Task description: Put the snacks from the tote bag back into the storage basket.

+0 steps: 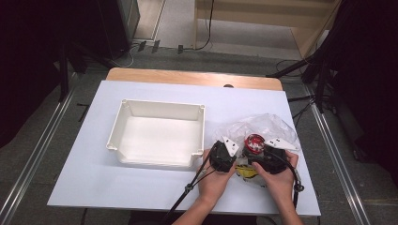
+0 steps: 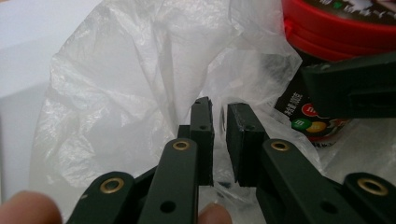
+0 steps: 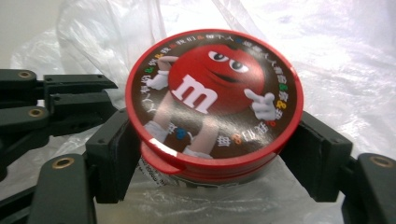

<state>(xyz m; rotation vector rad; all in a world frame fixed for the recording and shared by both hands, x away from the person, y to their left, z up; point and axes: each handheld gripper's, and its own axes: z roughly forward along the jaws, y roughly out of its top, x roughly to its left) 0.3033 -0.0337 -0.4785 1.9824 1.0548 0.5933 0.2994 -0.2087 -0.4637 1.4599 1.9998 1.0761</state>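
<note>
High view: both my hands at the table's near right edge. My left gripper (image 1: 224, 154) and right gripper (image 1: 267, 157) sit side by side on a crumpled clear plastic bag (image 1: 263, 126). Red-lidded candy tub (image 1: 255, 143) pokes up between them, right at the bag mouth. Something yellow (image 1: 246, 171) under the grippers, prob. a packet, can't tell. Empty white tray (image 1: 157, 133) to the left, apart from the bag, on the white board (image 1: 141, 187).

Left gripper view: my left gripper (image 2: 219, 135) jaws nearly closed, thin gap, bag film (image 2: 140, 84) bunched around them; looks pinched, not 100% sure. Tub (image 2: 336, 28) upper right, w/ the other gripper's jaw in front of it.

Right gripper view: my right gripper (image 3: 215, 154) clamped on the tub (image 3: 215, 98), one pad each side just below the lid. Tub upright, inside the bag (image 3: 327, 56). Left gripper (image 3: 60, 107) at left, close by.
</note>
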